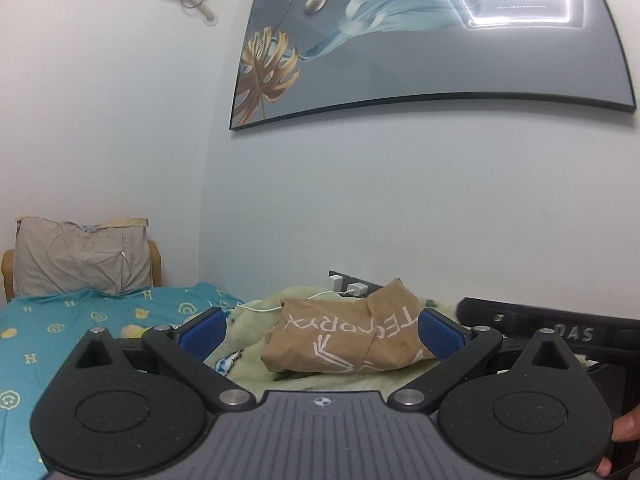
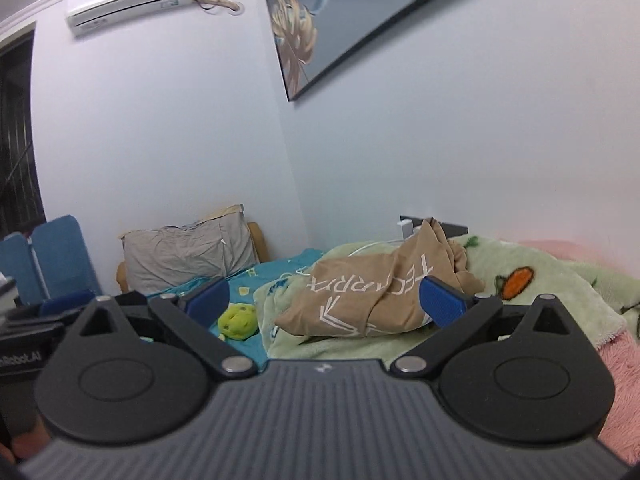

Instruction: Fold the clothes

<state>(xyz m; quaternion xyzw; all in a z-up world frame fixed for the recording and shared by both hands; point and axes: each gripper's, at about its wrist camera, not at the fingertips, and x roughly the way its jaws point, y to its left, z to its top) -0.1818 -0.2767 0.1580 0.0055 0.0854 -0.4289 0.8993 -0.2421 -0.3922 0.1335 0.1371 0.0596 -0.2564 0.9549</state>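
Observation:
A crumpled tan garment with white lettering lies bunched on a light green blanket on the bed. It also shows in the right wrist view. My left gripper is open and empty, its blue pads spread wide, with the garment lying ahead between them. My right gripper is also open and empty, facing the same garment, with its right pad in front of the garment's near edge. The other gripper's black body shows at the right of the left wrist view.
A teal patterned sheet covers the bed, with a grey pillow at the headboard. A yellow-green toy lies on the sheet. A white charger and cable sit by the wall. A pink fluffy blanket lies at right.

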